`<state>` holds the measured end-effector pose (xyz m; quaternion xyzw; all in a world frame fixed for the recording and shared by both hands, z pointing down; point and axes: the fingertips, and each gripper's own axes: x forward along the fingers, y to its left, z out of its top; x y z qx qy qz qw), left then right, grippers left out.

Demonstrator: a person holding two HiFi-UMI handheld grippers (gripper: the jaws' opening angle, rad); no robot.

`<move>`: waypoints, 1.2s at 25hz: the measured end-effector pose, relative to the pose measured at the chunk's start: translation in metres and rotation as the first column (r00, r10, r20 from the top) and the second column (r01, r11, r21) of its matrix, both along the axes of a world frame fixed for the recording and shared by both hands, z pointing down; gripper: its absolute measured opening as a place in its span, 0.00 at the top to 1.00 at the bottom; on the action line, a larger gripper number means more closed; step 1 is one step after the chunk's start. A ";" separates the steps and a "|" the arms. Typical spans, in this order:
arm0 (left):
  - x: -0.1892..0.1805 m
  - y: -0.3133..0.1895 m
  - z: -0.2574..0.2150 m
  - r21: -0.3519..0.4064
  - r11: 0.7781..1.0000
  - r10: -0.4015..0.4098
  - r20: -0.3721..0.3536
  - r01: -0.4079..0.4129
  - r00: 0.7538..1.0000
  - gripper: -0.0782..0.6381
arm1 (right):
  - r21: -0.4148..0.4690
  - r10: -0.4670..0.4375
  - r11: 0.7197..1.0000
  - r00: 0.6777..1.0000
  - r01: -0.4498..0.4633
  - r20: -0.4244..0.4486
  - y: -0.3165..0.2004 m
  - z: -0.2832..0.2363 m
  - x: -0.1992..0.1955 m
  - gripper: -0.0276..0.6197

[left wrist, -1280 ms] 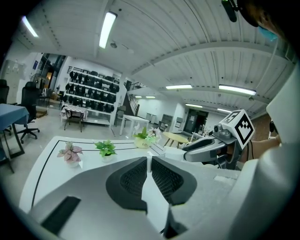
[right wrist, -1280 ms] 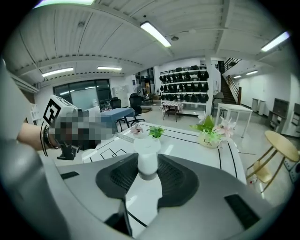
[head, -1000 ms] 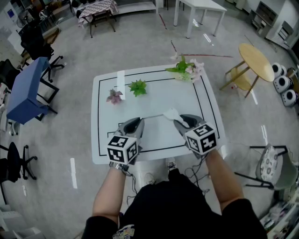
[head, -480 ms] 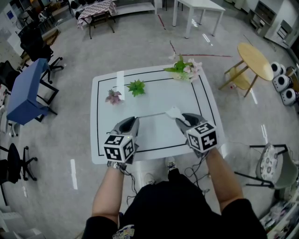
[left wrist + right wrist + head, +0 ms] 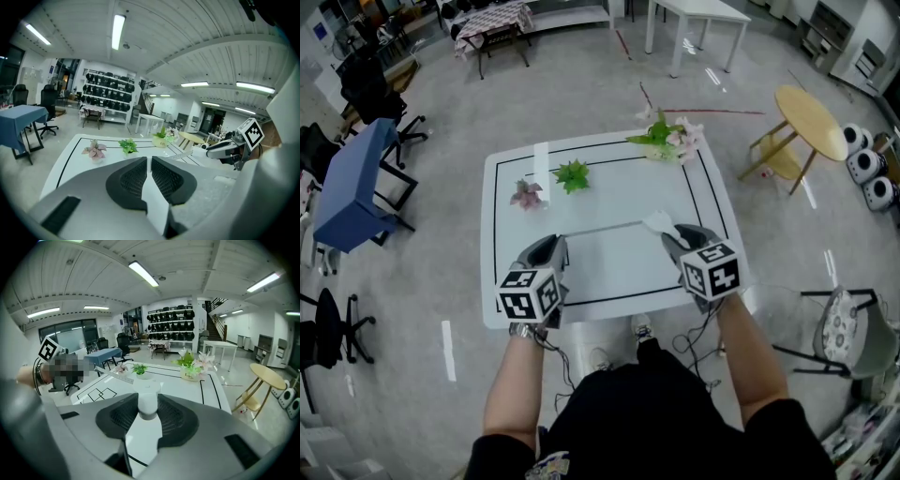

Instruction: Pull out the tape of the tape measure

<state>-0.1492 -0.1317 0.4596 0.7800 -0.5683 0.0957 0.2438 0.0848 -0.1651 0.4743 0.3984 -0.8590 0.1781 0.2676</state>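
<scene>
The white tape measure case (image 5: pixel 659 222) is held just above the white table (image 5: pixel 609 272), with my right gripper (image 5: pixel 675 236) shut on it. In the right gripper view the case (image 5: pixel 147 401) fills the gap between the pads. A thin strip of tape (image 5: pixel 600 230) runs left from the case to my left gripper (image 5: pixel 546 255), which is shut on the tape's end. In the left gripper view the tape end (image 5: pixel 152 197) is pinched between the pads, and the tape (image 5: pixel 179 155) stretches off towards the right gripper (image 5: pixel 220 149).
On the far half of the table stand a small pink plant (image 5: pixel 528 194), a green plant (image 5: pixel 573 174) and a pot of flowers (image 5: pixel 667 139). A round yellow table (image 5: pixel 814 122) is at the right, a blue table (image 5: pixel 352 178) and office chairs at the left.
The two grippers have moved apart, the left one leftwards and the right one rightwards. The stretch of tape between them has grown longer.
</scene>
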 end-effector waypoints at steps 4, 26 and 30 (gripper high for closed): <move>-0.005 -0.001 0.002 -0.011 1.000 -0.015 -0.017 0.014 1.000 0.84 | -0.014 0.009 1.000 1.000 -0.009 0.012 -0.001 0.002 0.005 0.76; -0.052 -0.001 0.014 -0.039 0.989 -0.139 0.034 0.140 0.990 0.84 | -0.008 0.061 0.998 0.998 -0.061 -0.023 -0.015 0.009 0.032 0.76; -0.062 -0.002 0.018 -0.041 0.988 -0.147 0.061 0.149 0.987 0.84 | -0.030 0.082 0.996 0.997 -0.082 -0.007 -0.019 0.013 0.039 0.76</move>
